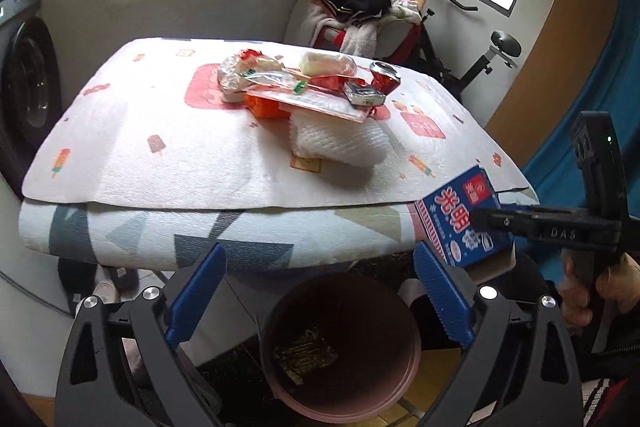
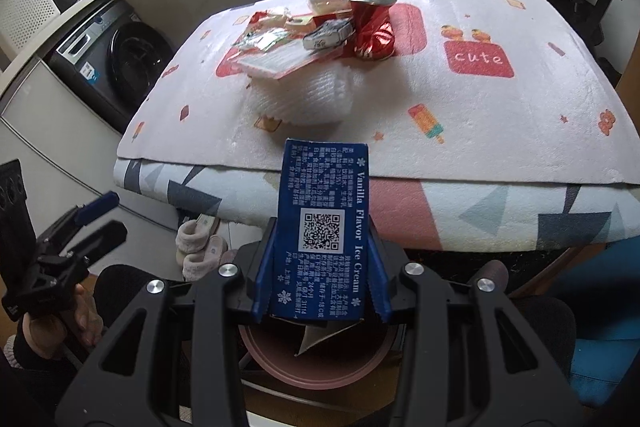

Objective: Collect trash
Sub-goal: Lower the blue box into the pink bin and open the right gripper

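My right gripper [image 2: 322,227] is shut on a blue ice cream box [image 2: 322,223], which it holds upright over a pink trash bin [image 2: 320,375]. In the left wrist view the same box [image 1: 460,215] hangs at the table's right corner in the right gripper [image 1: 480,219]. My left gripper [image 1: 320,267] stands open and empty above the bin [image 1: 415,351], where a dark wrapper [image 1: 306,353] lies at the bottom. On the table are wrappers [image 1: 280,83], a white foam net [image 1: 340,143] and a crushed red can [image 1: 384,79].
The table wears a white patterned cloth [image 1: 140,147] over a geometric cover. A washing machine [image 1: 28,87] stands at the left, a chair piled with clothes [image 1: 360,15] behind, an exercise bike [image 1: 480,59] at the right. Slippers [image 2: 200,247] lie under the table.
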Motion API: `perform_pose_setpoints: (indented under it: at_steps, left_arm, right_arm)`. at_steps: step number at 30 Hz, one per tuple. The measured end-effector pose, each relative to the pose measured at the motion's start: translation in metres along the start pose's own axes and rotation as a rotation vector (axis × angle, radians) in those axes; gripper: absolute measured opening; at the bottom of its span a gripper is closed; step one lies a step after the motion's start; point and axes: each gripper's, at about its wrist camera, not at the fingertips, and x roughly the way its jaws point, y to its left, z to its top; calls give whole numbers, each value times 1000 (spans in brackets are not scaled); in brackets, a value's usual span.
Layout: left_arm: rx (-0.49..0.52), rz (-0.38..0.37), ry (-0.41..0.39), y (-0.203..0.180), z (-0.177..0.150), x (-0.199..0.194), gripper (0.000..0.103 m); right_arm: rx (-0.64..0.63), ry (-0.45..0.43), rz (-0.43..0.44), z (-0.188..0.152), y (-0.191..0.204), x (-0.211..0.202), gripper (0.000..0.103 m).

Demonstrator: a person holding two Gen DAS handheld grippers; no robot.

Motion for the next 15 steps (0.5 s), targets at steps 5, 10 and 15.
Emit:
perform_pose_setpoints:
  at_steps: [5, 10, 15]
  left_arm:
    - [10, 68, -32, 4, 1, -11, 96]
    - [-7, 90, -26, 9, -2, -9, 96]
    - [-22, 95, -6, 9, -9, -5, 96]
  right_arm:
    - [14, 88, 31, -15, 8, 24, 42]
    - [19, 162, 19, -26, 11, 44, 42]
    - [41, 213, 25, -36, 9, 58, 42]
